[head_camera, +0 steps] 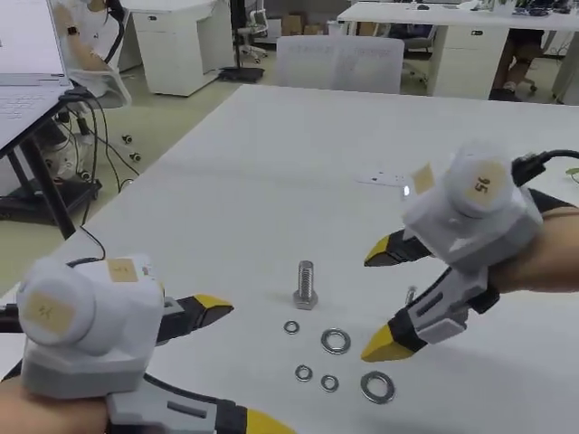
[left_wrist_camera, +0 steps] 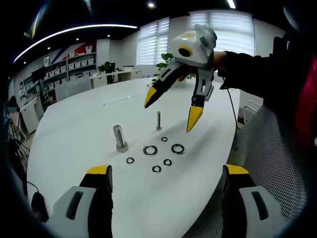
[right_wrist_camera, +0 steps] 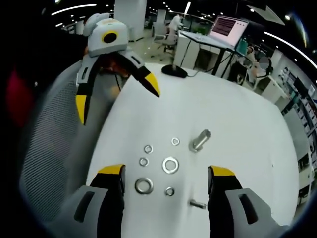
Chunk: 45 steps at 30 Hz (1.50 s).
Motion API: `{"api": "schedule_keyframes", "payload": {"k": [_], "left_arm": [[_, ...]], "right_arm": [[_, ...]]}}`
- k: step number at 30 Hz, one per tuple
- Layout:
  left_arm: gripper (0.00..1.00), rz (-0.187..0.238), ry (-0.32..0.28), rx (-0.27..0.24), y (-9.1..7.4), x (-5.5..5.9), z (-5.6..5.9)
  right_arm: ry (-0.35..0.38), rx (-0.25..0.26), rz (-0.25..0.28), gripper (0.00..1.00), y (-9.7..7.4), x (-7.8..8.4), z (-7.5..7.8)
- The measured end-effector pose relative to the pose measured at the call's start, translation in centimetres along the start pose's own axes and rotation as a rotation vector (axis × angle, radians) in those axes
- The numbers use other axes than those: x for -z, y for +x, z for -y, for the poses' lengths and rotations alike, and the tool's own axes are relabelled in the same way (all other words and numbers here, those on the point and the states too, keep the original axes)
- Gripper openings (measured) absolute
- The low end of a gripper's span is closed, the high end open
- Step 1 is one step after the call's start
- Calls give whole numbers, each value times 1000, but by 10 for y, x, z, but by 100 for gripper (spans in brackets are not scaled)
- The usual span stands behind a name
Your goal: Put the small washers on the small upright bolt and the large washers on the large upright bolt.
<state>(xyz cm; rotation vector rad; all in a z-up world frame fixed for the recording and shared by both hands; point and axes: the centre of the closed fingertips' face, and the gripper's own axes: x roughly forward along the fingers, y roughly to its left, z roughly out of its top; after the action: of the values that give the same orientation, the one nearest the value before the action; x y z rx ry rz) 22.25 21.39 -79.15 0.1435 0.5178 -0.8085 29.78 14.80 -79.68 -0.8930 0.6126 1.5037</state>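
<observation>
The large bolt (head_camera: pixel 306 285) stands upright on the white table (head_camera: pixel 271 181). The thin small bolt (head_camera: pixel 412 296) stands to its right, partly behind my right gripper (head_camera: pixel 374 304), which hovers open and empty above the washers. Two large washers (head_camera: pixel 336 341) (head_camera: pixel 377 387) and three small washers (head_camera: pixel 291 327) (head_camera: pixel 304 372) (head_camera: pixel 329 383) lie flat in front of the bolts. My left gripper (head_camera: pixel 240 366) is open at the lower left, nothing in it. In the left gripper view the large bolt (left_wrist_camera: pixel 119 139), small bolt (left_wrist_camera: pixel 158 120) and right gripper (left_wrist_camera: pixel 170 115) show; in the right gripper view the left gripper (right_wrist_camera: pixel 117 96) faces the large bolt (right_wrist_camera: pixel 199 140).
A grey chair (head_camera: pixel 339 63) stands at the table's far edge. At the far left is a desk with a laptop (head_camera: pixel 27 90), with cables on the floor beneath. A mesh chair back (left_wrist_camera: pixel 267 148) is close beside the table's near edge.
</observation>
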Motion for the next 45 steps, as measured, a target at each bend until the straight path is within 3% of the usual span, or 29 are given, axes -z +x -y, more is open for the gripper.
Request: {"api": "schedule_keyframes", "payload": {"k": [21,32,45], "left_arm": [[91,-3,-4,3,4,1,-3],[91,-7,-10,-5,6,2,-2],[90,-23,-15,-14,8,4,-3]], "right_arm": [[-54,-102,-207,47,55,26,14],[-89,-128,-275,39,72,37,11],[-77,-146,-288,33,76,37,12]]}}
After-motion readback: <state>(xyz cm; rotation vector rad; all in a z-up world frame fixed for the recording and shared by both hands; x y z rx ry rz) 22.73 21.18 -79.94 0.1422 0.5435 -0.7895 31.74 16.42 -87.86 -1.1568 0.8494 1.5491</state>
